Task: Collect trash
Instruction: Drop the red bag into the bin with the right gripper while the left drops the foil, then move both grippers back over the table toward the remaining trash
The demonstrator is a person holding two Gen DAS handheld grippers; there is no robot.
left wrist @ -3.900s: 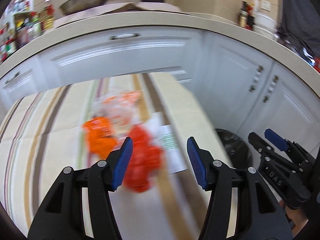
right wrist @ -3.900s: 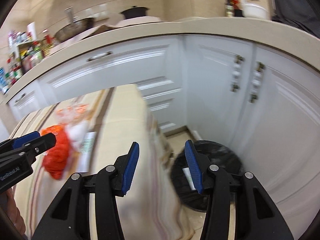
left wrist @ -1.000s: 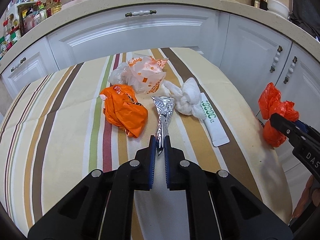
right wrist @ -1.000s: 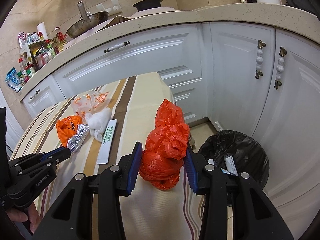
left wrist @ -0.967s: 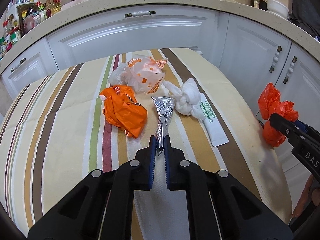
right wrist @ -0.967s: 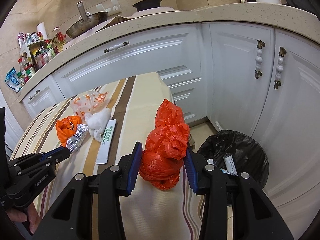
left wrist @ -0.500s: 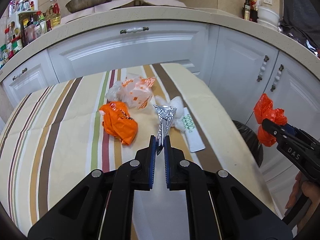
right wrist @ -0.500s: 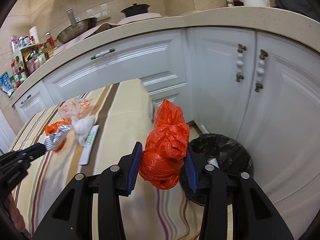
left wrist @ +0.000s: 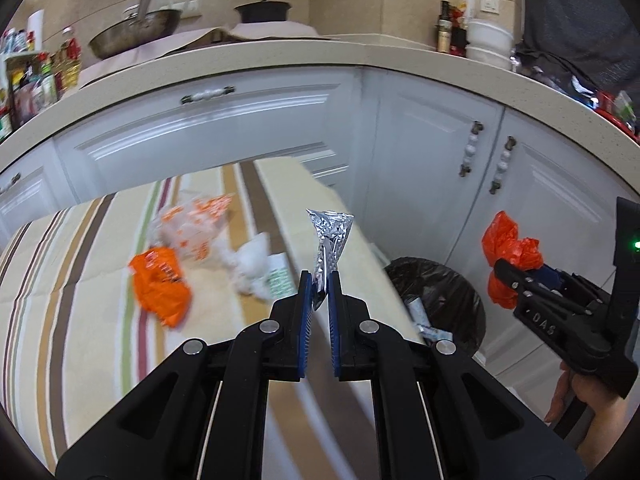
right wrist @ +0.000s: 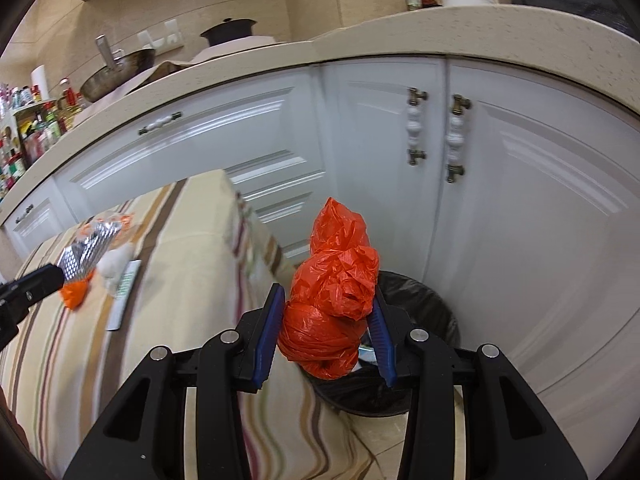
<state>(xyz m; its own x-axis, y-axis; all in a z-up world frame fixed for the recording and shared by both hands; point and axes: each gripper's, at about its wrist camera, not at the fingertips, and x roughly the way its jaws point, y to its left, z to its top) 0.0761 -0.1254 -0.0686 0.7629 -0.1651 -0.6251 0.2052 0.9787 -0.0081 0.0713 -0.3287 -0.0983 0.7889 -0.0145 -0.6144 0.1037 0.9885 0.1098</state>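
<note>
My left gripper is shut on a crumpled silver foil wrapper, held in the air above the striped table's right part. The same foil wrapper shows at the left of the right wrist view. My right gripper is shut on a knotted red plastic bag, which hangs over the near rim of a round bin with a black liner. In the left wrist view the red bag and right gripper are to the right of the bin.
On the striped tablecloth lie an orange wrapper, a clear orange-printed bag, a white wad and a green-printed white packet. White cabinets stand right behind the bin. A hand holds the right gripper.
Both grippers have moved right, off the table toward the bin, each keeping its load. The foil wrapper has been lifted off the cloth. The red bag now hangs by the bin.
</note>
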